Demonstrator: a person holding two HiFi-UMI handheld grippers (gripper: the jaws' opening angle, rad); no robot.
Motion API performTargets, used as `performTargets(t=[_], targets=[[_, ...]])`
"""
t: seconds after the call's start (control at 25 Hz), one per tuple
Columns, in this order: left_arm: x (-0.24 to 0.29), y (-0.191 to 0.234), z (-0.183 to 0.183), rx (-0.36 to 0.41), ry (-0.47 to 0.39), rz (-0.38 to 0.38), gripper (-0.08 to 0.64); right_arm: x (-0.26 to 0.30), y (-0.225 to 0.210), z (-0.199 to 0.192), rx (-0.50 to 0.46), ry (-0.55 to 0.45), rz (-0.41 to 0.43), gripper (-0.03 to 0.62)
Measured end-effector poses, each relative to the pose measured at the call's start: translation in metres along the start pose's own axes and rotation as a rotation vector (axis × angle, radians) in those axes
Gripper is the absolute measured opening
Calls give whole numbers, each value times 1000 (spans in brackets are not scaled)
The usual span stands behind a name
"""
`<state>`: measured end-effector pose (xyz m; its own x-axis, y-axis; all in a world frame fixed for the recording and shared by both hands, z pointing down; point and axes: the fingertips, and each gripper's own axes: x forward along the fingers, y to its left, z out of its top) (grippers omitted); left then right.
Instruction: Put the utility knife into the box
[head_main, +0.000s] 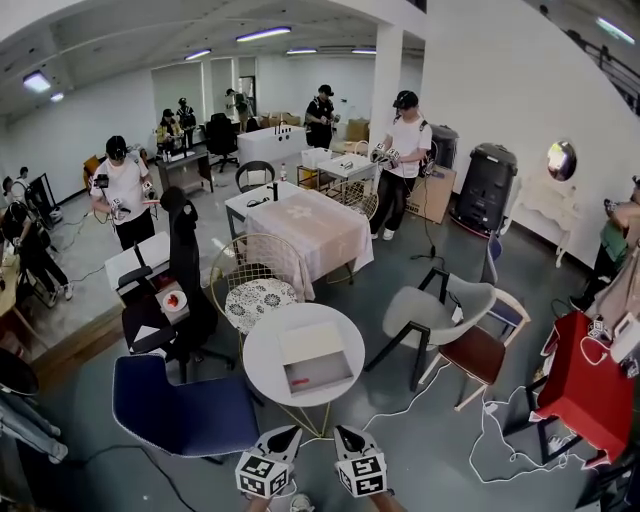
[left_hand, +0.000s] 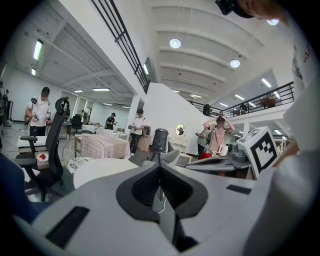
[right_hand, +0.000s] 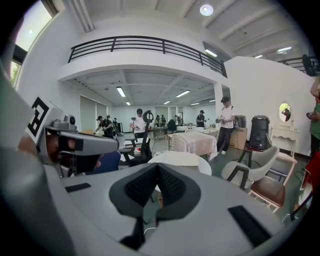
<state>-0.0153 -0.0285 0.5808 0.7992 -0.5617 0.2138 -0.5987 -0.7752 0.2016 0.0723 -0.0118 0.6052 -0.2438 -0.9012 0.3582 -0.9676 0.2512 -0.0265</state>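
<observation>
Left gripper (head_main: 295, 431), right gripper (head_main: 339, 431) closed; red knife (head_main: 300, 381) in box (head_main: 311, 345) overhead only.

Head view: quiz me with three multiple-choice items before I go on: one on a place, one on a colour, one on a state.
1. Where does the white box stand?
A. on the round white table
B. on the floor
C. on the draped table

2. What colour is the chair just left of that table?
A. red
B. blue
C. green

3. How do the jaws of the left gripper and right gripper stand?
A. wide apart
B. together on the box
C. together, empty

Answers: A, the box rests on the tabletop; B, its seat is blue; C, each gripper view shows the pads meeting with nothing between them.
</observation>
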Motion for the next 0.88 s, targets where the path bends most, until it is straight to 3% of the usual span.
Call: performTargets(t=[0.88], targets=[[-48, -112, -42, 3, -14, 66, 12, -114, 7, -50, -30, -15, 51, 15]])
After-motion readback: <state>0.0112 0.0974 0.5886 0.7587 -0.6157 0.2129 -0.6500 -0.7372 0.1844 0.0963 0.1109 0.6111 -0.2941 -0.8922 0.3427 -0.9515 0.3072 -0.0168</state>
